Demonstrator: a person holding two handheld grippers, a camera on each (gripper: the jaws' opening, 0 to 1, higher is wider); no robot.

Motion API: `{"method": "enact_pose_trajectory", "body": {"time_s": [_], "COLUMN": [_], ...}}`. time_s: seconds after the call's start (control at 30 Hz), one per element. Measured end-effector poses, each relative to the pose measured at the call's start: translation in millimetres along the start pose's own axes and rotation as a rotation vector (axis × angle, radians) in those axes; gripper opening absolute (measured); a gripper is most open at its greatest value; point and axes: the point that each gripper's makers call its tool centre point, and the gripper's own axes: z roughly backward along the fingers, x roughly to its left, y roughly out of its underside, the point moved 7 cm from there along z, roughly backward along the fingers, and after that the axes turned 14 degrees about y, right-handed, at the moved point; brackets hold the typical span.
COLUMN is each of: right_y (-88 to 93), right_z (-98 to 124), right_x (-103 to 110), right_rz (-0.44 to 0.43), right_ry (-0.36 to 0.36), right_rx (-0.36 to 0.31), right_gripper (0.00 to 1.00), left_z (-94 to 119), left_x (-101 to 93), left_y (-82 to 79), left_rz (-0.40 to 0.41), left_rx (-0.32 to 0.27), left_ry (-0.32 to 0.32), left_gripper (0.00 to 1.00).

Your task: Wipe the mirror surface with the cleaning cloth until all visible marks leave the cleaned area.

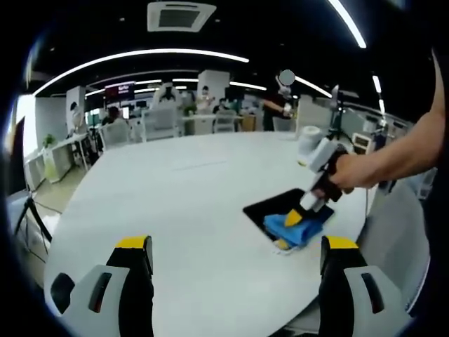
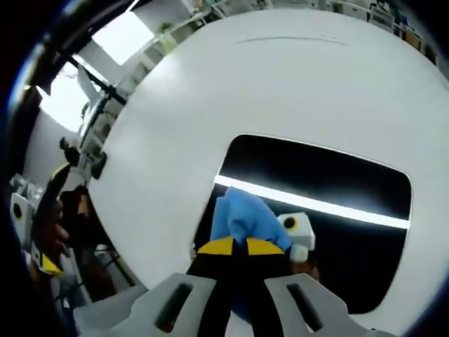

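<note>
In the left gripper view we see our left gripper [image 1: 236, 256] at the bottom of the frame, jaws spread wide over a white table [image 1: 182, 203]. At right of centre, a hand [image 1: 349, 173] holds the right gripper [image 1: 288, 230], pinching a blue cloth [image 1: 300, 227] against a dark mirror [image 1: 270, 207]. In the right gripper view, the right gripper [image 2: 234, 247] clamps the cloth [image 2: 245, 216] at the mirror's [image 2: 316, 175] lower left.
</note>
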Motion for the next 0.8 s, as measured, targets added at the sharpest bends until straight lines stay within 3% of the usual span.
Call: {"method": "enact_pose_trajectory", "body": {"time_s": [0.43,0.8], "right_y": [-5.5,-0.8], "right_z": [-5,-5], "right_x": [18,19], "right_rz": [0.021,0.028], "right_ry": [-0.016,-0.038], "right_rx": [-0.003,-0.055], "right_gripper": [0.00,0.00], "left_z": [7,-1], "left_x": [0.7,5.7], "left_y": [2.2,0.7], "left_rz": [0.012,0.006], "left_rx": [-0.006,0.004], "left_ry": [-0.019,0.010], "left_gripper": [1.00,1.00]}}
